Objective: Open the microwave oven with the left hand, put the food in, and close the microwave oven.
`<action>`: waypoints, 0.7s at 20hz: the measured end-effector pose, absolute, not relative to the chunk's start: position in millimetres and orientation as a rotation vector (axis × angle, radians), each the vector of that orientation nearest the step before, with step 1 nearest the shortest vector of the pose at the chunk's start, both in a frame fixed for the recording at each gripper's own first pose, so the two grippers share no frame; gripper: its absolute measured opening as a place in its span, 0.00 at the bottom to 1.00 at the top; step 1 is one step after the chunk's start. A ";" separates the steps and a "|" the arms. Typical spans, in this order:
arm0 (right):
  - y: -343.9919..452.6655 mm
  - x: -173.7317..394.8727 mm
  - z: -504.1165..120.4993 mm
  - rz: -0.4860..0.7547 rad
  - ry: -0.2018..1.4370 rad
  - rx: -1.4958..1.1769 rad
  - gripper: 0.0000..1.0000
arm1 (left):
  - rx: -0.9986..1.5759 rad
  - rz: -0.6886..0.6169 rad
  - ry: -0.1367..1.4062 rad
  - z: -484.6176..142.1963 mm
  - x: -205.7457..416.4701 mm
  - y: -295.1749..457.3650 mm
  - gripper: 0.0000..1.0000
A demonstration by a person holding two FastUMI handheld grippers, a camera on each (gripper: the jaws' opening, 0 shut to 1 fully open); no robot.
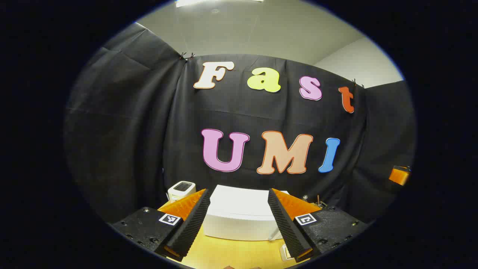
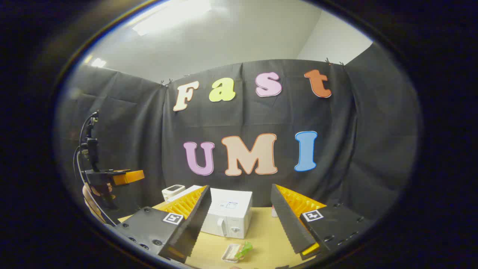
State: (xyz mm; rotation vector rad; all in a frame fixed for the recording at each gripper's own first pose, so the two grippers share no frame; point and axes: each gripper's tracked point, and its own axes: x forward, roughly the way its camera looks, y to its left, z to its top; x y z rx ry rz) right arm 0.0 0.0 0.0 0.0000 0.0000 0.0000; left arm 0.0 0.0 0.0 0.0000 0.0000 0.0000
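No step is done yet; your left gripper (image 1: 239, 233) and right gripper (image 2: 239, 228) both gape wide and empty; the microwave (image 2: 227, 216) sits shut on the table (image 2: 269, 239); the food (image 2: 236, 251) (in a tray) lies before it.

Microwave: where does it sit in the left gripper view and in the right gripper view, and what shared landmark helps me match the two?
Left gripper view: the microwave sits low at centre, between that hand-held gripper's own fingers, on the table.
Right gripper view: the microwave sits low, a little left of centre, its front corner facing the camera.
Shared landmark: the small white device just left of the microwave, seen in the right gripper view too.
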 end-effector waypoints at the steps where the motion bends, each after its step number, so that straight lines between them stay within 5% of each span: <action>1: 1.4 -0.4 0.0 -0.002 0.000 -0.006 0.99 | 0.006 0.005 0.000 -0.3 -5.2 1.2 0.95; 3: 3.4 -1.1 0.9 -0.011 -0.008 -0.020 0.91 | 0.017 0.006 -0.014 2.4 -15.3 0.9 0.95; 14: -11.8 26.0 -25.7 -0.009 0.039 0.028 0.92 | 0.030 -0.067 -0.026 -1.7 -25.2 -23.9 0.95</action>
